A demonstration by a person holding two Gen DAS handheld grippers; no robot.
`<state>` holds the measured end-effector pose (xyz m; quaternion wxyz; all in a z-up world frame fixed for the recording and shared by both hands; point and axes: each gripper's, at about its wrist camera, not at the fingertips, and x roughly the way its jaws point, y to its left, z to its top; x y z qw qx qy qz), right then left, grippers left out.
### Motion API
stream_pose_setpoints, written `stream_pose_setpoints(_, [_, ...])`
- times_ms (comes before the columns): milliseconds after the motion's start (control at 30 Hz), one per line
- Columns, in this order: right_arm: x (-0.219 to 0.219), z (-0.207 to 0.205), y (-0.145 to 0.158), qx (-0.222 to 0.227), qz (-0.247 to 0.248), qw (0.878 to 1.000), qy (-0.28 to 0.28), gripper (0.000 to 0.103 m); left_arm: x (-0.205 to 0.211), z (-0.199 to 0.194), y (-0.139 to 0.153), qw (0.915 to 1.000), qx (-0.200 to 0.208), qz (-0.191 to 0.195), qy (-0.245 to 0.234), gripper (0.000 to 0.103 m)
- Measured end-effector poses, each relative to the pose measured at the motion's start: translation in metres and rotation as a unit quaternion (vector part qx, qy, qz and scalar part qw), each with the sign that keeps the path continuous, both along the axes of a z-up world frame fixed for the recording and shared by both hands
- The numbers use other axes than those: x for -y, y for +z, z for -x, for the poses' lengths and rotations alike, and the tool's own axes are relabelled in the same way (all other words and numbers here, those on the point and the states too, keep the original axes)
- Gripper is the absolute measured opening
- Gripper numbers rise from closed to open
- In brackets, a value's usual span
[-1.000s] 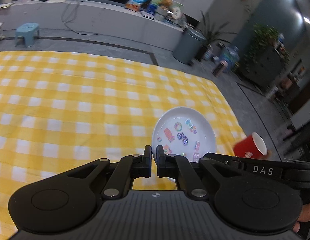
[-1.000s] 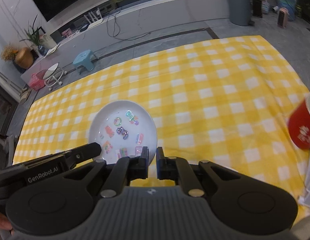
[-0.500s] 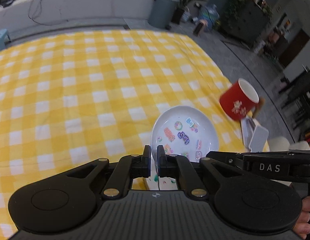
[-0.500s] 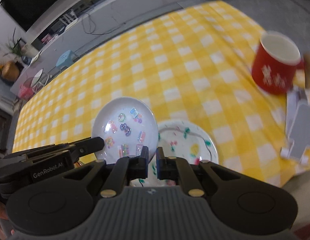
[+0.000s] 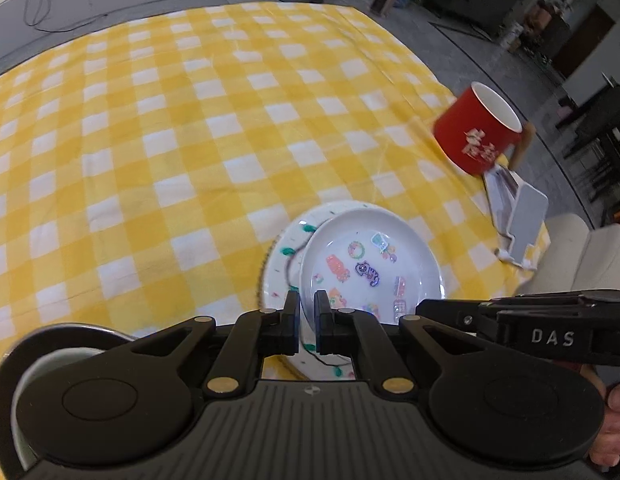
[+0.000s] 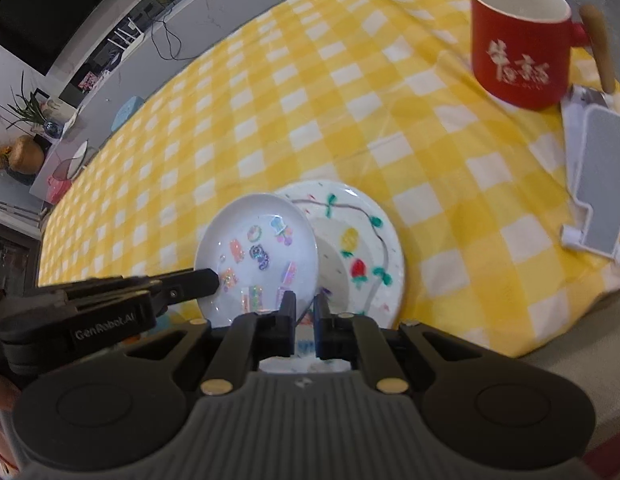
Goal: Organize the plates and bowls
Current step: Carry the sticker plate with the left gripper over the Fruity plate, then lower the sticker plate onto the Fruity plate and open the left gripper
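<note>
A small white plate with colourful stickers (image 5: 370, 256) (image 6: 258, 240) hangs just over a larger white plate painted with fruit and vines (image 5: 282, 256) (image 6: 358, 240), which lies on the yellow checked cloth. My left gripper (image 5: 306, 312) is shut on the sticker plate's near rim. In the right wrist view it reaches in from the left (image 6: 206, 280). My right gripper (image 6: 304, 312) is shut on the same plate's rim at the other side, and enters the left wrist view from the right (image 5: 430, 308). Whether the two plates touch I cannot tell.
A red mug (image 5: 478, 136) (image 6: 518, 48) with a wooden handle stands at the right of the table. A white phone stand (image 5: 522, 220) (image 6: 598, 184) sits near the cloth's right edge. The rim of a grey bowl (image 5: 50, 356) shows at lower left.
Both grippers have sunk and tipped downward with the sticker plate between them. The painted plate has come into view beneath it, and the red mug now looks nearer.
</note>
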<state>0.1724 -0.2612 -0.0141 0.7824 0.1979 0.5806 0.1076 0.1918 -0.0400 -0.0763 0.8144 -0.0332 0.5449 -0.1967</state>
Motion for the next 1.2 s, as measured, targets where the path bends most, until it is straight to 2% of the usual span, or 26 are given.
stream_pose_setpoints(67, [0.005,0.004,-0.004,-0.007,-0.006,1.0,-0.003,0.007,0.005,0.003,-0.001,0.9999,0.005,-0.005,-0.009,0.006])
stream_pose_setpoints(200, [0.014,0.006,-0.013,-0.014,-0.011,1.0,-0.017,0.007,0.02,0.012,0.003,0.9986,0.034,-0.016,-0.038,0.012])
stream_pose_setpoints(467, [0.023,0.011,-0.024,-0.01,-0.026,0.999,-0.021,0.008,0.034,0.015,-0.007,0.9963,0.05,-0.047,-0.051,0.016])
stream_pose_setpoints(967, [0.019,0.013,-0.025,0.008,-0.018,1.0,-0.015,0.01,0.036,0.011,-0.023,0.9957,0.034,-0.071,-0.049,0.017])
stream_pose_setpoints(1200, [0.011,0.015,-0.019,0.017,0.005,1.0,-0.005,0.011,0.037,0.011,-0.024,0.995,0.037,-0.077,-0.051,0.017])
